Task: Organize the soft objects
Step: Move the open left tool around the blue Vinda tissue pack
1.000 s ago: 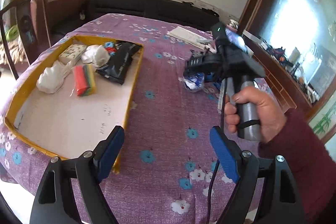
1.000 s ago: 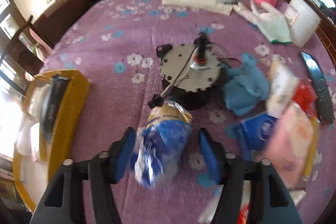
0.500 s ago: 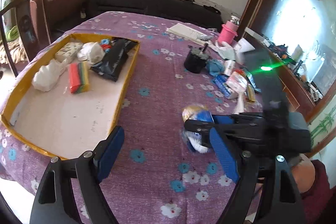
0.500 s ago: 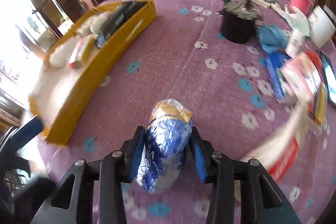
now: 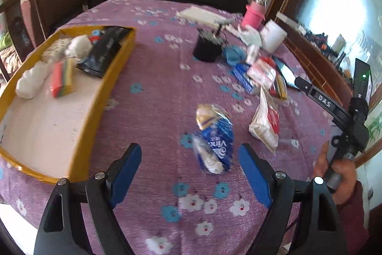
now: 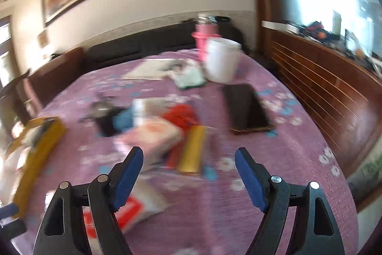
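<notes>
Blue pack [image 5: 213,140] lies free on the purple cloth [image 5: 152,111], just ahead of the left gripper [image 5: 189,163], jaws apart, nothing between. Yellow tray [image 5: 95,109] at 10 o'clock, holding soft items. Right gripper [image 6: 188,171]: jaws have just been opening, now apart and empty; blurred packets at 11 o'clock.

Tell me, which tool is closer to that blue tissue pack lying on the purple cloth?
Left. The left tool hangs open right over the blue tissue pack, which lies between its fingers' line. The right tool, open and empty, points away at the far clutter.
</notes>
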Action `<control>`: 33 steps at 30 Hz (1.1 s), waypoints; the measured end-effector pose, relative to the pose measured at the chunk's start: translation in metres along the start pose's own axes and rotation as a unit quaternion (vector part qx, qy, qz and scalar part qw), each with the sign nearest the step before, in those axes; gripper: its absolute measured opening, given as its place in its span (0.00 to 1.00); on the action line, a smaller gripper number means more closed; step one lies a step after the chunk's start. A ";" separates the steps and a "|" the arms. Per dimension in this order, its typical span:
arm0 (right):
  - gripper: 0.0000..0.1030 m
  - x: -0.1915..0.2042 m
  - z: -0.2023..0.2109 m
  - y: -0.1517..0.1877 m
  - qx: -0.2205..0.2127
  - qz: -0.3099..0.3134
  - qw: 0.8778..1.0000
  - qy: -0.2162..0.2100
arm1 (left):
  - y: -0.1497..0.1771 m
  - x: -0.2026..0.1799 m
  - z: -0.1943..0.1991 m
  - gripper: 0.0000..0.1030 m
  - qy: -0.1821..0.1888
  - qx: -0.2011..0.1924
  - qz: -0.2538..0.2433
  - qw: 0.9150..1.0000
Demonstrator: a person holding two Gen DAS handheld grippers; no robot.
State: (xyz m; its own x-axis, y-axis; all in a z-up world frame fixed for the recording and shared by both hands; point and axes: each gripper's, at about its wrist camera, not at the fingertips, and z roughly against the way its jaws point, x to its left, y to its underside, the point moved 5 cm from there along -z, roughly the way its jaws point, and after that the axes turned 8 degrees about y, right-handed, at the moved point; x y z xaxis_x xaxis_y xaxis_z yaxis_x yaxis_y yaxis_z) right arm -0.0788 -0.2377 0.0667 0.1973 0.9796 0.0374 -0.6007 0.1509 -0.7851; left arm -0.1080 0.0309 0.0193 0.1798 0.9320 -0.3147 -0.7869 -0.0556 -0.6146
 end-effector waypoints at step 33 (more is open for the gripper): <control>0.83 -0.015 -0.036 0.017 0.089 -0.077 0.991 -0.063 | -0.002 -0.008 -0.072 1.00 0.002 0.027 -0.019 0.999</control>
State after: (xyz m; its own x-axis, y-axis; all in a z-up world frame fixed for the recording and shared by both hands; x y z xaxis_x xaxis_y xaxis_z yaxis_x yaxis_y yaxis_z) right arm -0.0639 -0.2542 0.0300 0.2052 0.9502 0.2345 -0.7006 0.3100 -0.6427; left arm -0.0652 -0.0027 -0.0288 0.2130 0.9315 -0.2949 -0.8103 -0.0003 -0.5860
